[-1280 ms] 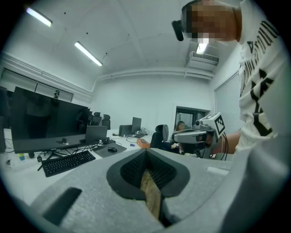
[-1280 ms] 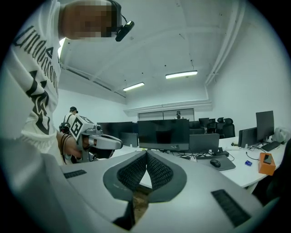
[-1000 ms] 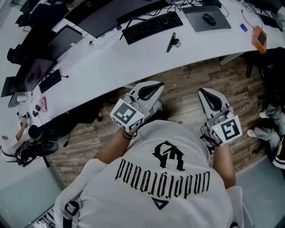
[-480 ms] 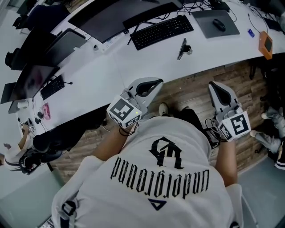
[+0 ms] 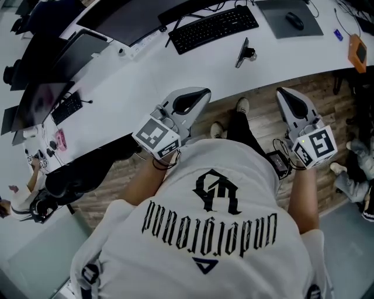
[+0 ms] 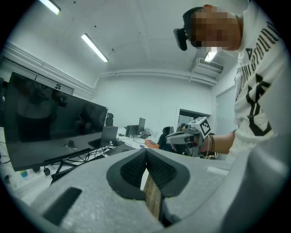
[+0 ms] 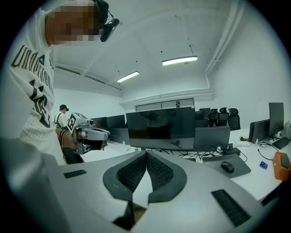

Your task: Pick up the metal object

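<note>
A slim dark metal object (image 5: pixel 245 52) stands on the white curved desk (image 5: pixel 146 82), just in front of the black keyboard (image 5: pixel 213 28). My left gripper (image 5: pixel 205 92) is held level at the desk's near edge, shut with nothing in it; its pads meet at the tip in the left gripper view (image 6: pixel 146 152). My right gripper (image 5: pixel 284 92) hangs over the wooden floor short of the desk, shut and holding nothing (image 7: pixel 146 154). The metal object lies between the two grippers and farther away. Each gripper shows in the other's view: the right (image 6: pixel 188 136), the left (image 7: pixel 88 134).
Dark monitors (image 5: pixel 125 17) line the desk's far side. A mouse (image 5: pixel 295 20) on a grey pad and an orange device (image 5: pixel 357 52) lie at the right. A second small keyboard (image 5: pixel 67 108) is at the left. A dark chair (image 5: pixel 64 175) stands by the desk, lower left.
Both grippers have moved forward toward the desk, which now sits lower and closer in the head view. The left gripper's tip has reached the desk edge. Both stay shut.
</note>
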`<state>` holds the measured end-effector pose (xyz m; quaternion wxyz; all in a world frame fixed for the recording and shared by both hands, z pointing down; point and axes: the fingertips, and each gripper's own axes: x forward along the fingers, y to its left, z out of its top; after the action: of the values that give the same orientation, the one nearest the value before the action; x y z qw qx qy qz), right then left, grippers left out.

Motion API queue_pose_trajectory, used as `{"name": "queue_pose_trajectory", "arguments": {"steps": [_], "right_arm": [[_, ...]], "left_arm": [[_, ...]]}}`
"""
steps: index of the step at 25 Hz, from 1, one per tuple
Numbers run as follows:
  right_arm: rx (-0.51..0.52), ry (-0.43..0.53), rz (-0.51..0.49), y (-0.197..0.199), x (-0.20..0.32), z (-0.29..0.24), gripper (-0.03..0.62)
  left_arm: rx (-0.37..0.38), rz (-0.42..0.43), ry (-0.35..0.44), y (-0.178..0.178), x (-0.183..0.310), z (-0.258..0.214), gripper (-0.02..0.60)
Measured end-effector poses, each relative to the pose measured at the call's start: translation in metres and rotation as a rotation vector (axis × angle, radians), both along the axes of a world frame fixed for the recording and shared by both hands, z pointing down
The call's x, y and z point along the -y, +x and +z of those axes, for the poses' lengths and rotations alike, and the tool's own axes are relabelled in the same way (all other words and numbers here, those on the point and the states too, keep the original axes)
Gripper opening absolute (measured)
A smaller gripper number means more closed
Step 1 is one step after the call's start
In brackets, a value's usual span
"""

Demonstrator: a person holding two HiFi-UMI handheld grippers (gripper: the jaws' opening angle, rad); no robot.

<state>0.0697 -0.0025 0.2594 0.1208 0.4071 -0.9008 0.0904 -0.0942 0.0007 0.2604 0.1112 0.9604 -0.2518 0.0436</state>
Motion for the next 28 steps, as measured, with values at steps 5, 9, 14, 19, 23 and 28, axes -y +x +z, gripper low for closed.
{"name": "queue_pose_trajectory", "arguments": {"steps": [5, 9, 14, 19, 23, 28], "right_arm": [[0.011, -0.047, -0.025, 0.006, 0.03, 0.014, 0.015], [0.015, -0.103, -0.016, 0.016, 0.055, 0.034, 0.015], [0.039, -0.205, 0.002, 0.037, 0.088, 0.07, 0.015], [0.111, -0.286, 0.02, 0.05, 0.12, 0.094, 0.015], [0.121, -0.34, 0.021, 0.057, 0.144, 0.115, 0.015], [0.15, -0.434, 0.012, 0.059, 0.163, 0.152, 0.017]], "left_arm": [[0.01, -0.015, -0.009, 0.009, 0.02, 0.007, 0.015], [0.034, -0.034, -0.012, 0.016, 0.039, 0.016, 0.015], [0.049, -0.061, -0.046, 0.03, 0.069, 0.032, 0.015], [0.068, -0.055, -0.069, 0.047, 0.095, 0.049, 0.015], [0.077, -0.056, -0.092, 0.061, 0.118, 0.059, 0.015], [0.09, -0.048, -0.132, 0.078, 0.139, 0.079, 0.015]]}}
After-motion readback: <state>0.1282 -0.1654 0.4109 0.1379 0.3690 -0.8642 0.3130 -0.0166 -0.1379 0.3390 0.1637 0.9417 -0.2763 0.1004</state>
